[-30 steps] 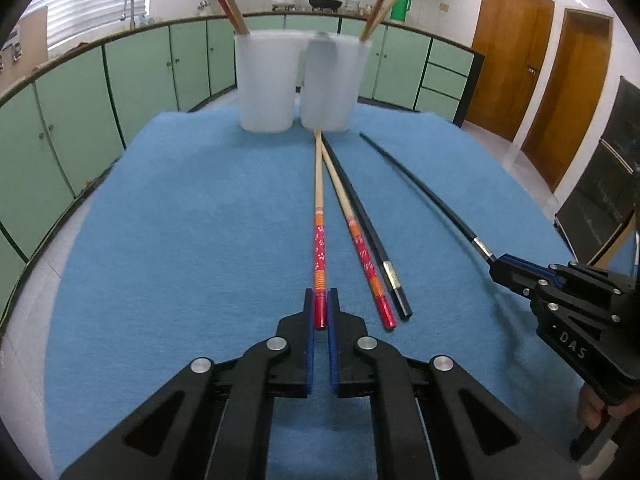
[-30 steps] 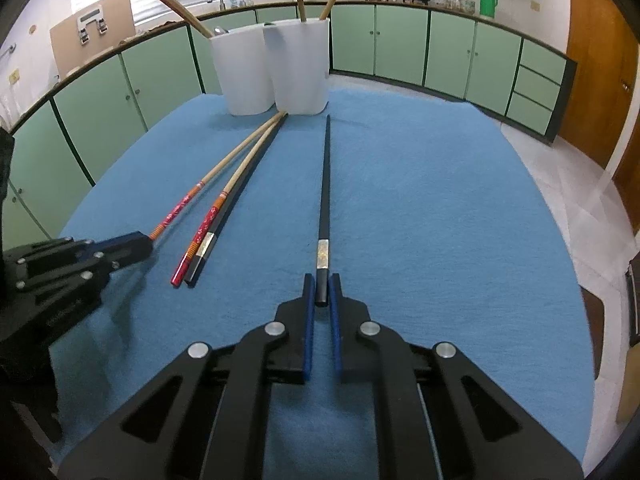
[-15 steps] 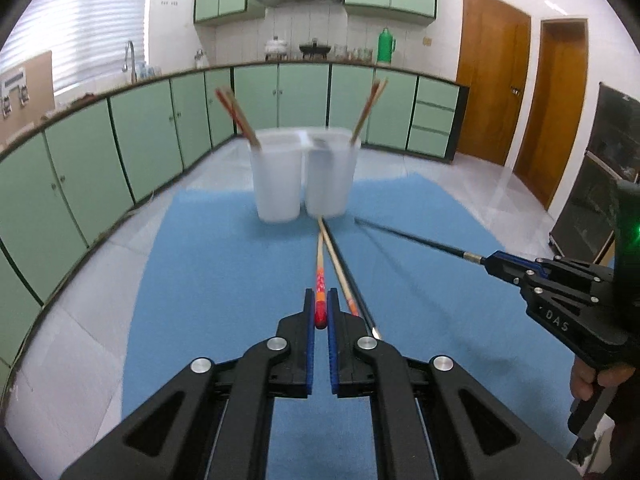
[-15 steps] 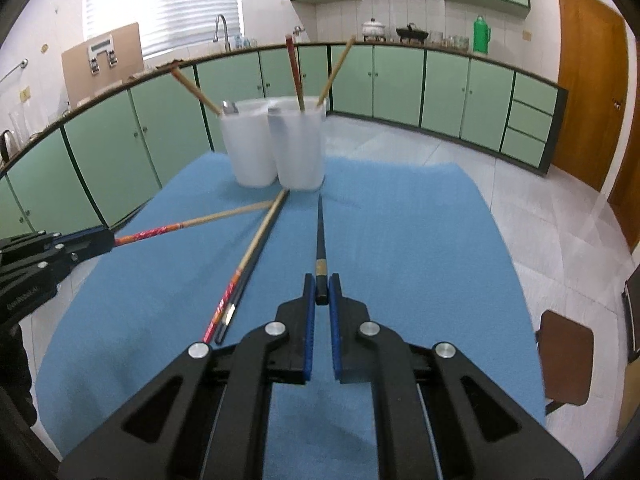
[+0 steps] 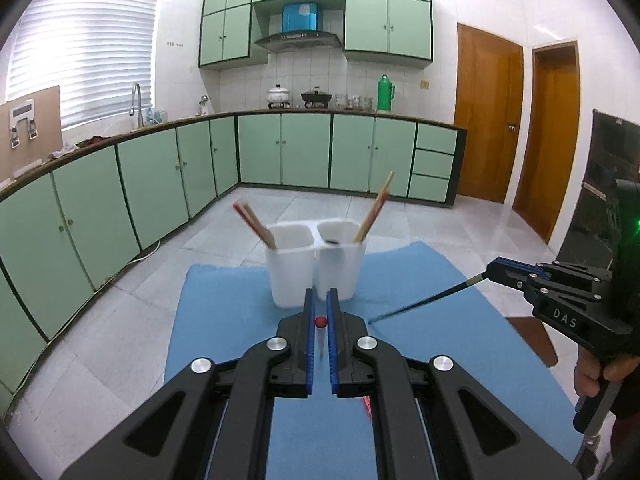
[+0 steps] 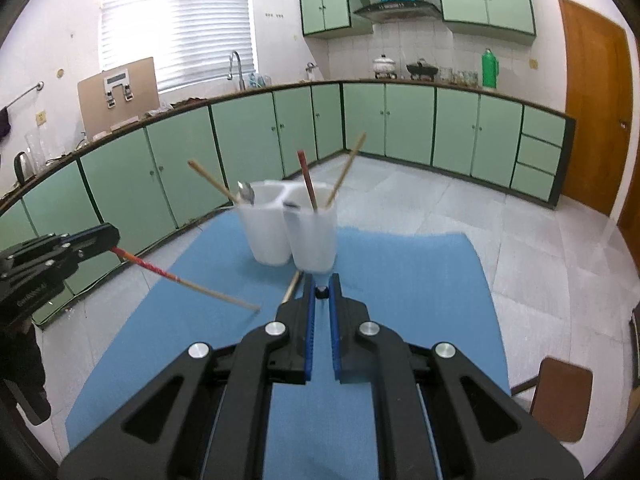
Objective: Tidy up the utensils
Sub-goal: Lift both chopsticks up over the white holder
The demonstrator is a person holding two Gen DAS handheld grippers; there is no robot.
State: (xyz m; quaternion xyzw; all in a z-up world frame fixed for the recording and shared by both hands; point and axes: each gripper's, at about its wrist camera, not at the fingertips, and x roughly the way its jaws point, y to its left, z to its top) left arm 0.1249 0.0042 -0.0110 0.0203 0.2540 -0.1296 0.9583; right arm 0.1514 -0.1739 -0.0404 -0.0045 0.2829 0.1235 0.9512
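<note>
- Red chopstick (image 6: 168, 274) clamped in left gripper (image 5: 319, 308), held above the blue mat (image 5: 224, 292).
- Black chopstick (image 5: 424, 302) clamped in right gripper (image 6: 321, 286), also airborne.
- Two white cups (image 5: 314, 264) at the mat's far edge, holding chopsticks.

Bright daylight through the blinds (image 6: 176, 28); fisheye bends edges, corners vignetted black, slight blur.

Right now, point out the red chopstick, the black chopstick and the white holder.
red chopstick (image 6: 160, 270): right wrist view, its patterned red handle.
black chopstick (image 5: 424, 301): left wrist view, mid-shaft.
white holder (image 5: 290, 276): left wrist view, left cup's wall.
</note>
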